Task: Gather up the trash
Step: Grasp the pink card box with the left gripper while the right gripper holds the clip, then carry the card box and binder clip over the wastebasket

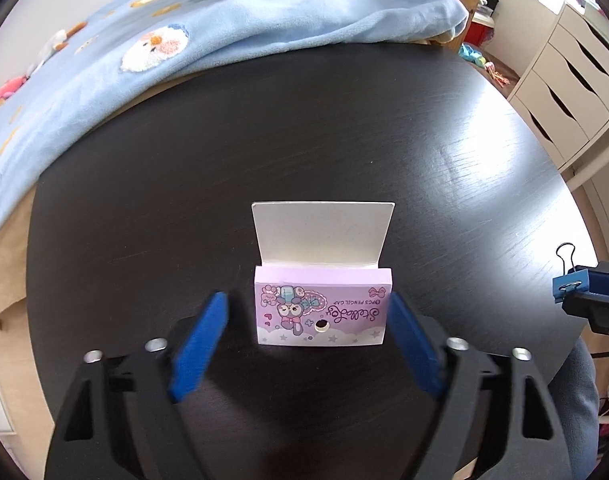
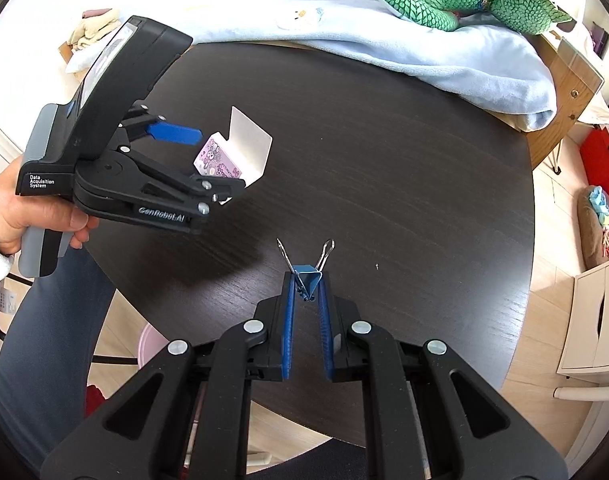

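Left gripper (image 1: pixel 308 304) jaws apart around pencil-cap box (image 1: pixel 320 312) on table (image 1: pixel 344 128); only right view showed right gripper (image 2: pixel 305 280) clamping binder clip (image 2: pixel 307 278).

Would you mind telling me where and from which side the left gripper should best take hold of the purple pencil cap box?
Grip the purple pencil cap box across its two short side walls, coming in low from its near end. The left gripper is open and already straddles those walls. The white flap stands up at the far end, so approaching from there looks awkward, and the flap is probably too flimsy to hold.
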